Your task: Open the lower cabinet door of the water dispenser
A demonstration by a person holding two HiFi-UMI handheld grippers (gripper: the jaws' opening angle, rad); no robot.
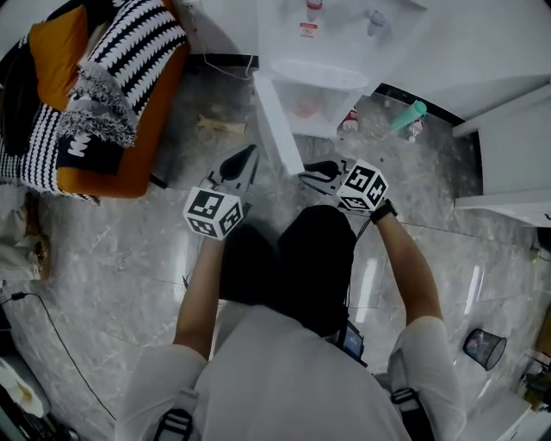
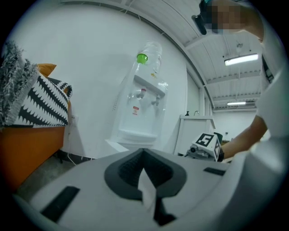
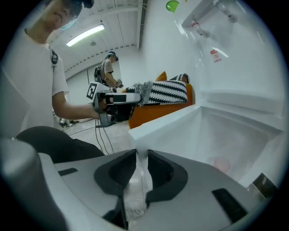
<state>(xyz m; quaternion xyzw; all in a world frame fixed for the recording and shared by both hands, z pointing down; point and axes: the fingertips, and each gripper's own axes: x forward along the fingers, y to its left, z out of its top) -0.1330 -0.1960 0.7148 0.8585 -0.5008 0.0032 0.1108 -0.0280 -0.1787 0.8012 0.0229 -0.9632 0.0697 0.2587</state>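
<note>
The white water dispenser (image 1: 344, 26) stands against the wall, a green-capped bottle (image 2: 142, 57) on top. Its lower cabinet door (image 1: 277, 121) is swung out towards me and the white inside (image 1: 314, 95) shows. My right gripper (image 1: 306, 179) is at the door's free edge; in the right gripper view that edge (image 3: 167, 119) runs into the narrow gap between the jaws (image 3: 141, 155), which are closed on it. My left gripper (image 1: 248, 157) hovers left of the door, apart from it, its jaws (image 2: 143, 155) shut and empty.
An orange sofa (image 1: 129, 164) with black-and-white cushions (image 1: 129, 43) stands at the left. Bottles (image 1: 407, 116) lie on the floor right of the dispenser, beside a white cabinet (image 1: 508, 155). A black mesh bin (image 1: 485, 347) is at the lower right, a cable (image 1: 52, 327) at the lower left.
</note>
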